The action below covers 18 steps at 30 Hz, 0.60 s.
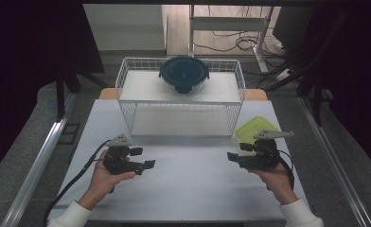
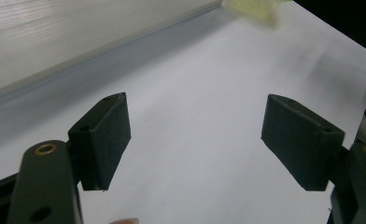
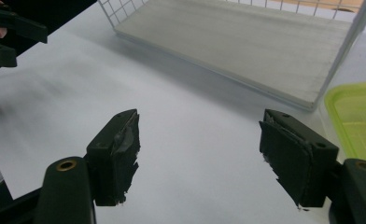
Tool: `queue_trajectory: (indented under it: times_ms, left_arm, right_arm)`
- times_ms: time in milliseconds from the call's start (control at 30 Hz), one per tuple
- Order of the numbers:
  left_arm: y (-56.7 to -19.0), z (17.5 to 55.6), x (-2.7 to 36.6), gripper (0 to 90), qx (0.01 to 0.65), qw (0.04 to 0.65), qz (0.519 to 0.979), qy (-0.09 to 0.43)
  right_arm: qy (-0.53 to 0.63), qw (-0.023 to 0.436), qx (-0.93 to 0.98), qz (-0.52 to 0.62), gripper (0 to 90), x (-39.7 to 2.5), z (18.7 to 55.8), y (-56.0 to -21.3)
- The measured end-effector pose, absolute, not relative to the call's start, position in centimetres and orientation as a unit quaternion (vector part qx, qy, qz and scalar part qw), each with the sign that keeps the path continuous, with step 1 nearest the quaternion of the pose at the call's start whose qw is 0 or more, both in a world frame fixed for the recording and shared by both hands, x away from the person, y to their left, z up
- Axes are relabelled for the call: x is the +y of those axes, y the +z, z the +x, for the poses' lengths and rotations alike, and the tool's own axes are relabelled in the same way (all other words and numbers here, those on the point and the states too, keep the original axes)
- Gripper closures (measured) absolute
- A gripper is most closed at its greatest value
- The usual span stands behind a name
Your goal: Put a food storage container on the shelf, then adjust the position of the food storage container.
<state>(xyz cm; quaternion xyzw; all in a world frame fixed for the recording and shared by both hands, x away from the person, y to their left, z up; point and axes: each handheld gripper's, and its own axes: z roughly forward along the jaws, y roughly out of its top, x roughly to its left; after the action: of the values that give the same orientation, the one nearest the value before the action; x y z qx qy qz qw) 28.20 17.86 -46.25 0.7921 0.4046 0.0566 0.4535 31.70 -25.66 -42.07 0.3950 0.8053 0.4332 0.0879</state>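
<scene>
A white wire shelf rack stands at the far middle of the white table. On its top shelf sits a round glass container with a dark blue lid. A yellow-green lid lies flat on the table by the rack's right foot, and its corner appears in the right gripper view. My left gripper hovers at the near left, open and holding nothing, its jaws wide apart over bare table. My right gripper is at the near right, open and holding nothing, just in front of the green lid.
The rack's lower shelf is bare. A white stand and floor cables lie beyond the table. Metal rails run along both sides of the table. Bare table surface spreads between the two grippers.
</scene>
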Motion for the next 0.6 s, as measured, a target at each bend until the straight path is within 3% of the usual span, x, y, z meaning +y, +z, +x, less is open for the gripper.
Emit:
queue_trajectory:
  times_ms: [400,467,500,533,600]
  left_arm:
    - [-47.6,27.9,17.6,24.2,0.407,0.437,0.800,0.062]
    - [-47.6,27.9,17.5,24.2,0.408,0.437,0.799,0.061]
    - [-47.6,28.0,17.5,24.2,0.409,0.438,0.798,0.059]
    - [-47.6,28.0,17.5,24.3,0.409,0.438,0.798,0.059]
    - [-47.6,28.1,17.6,24.7,0.414,0.439,0.795,0.056]
  right_arm:
    - [0.421,0.085,0.810,0.400,33.2,-26.3,32.5,-42.6]
    - [0.417,0.087,0.811,0.401,38.3,-26.5,32.6,-42.7]
    - [0.413,0.089,0.811,0.403,47.1,-26.7,32.6,-42.7]
    - [0.413,0.089,0.811,0.403,47.1,-26.7,32.6,-42.7]
    - [0.401,0.094,0.819,0.400,58.3,-27.3,32.6,-42.8]
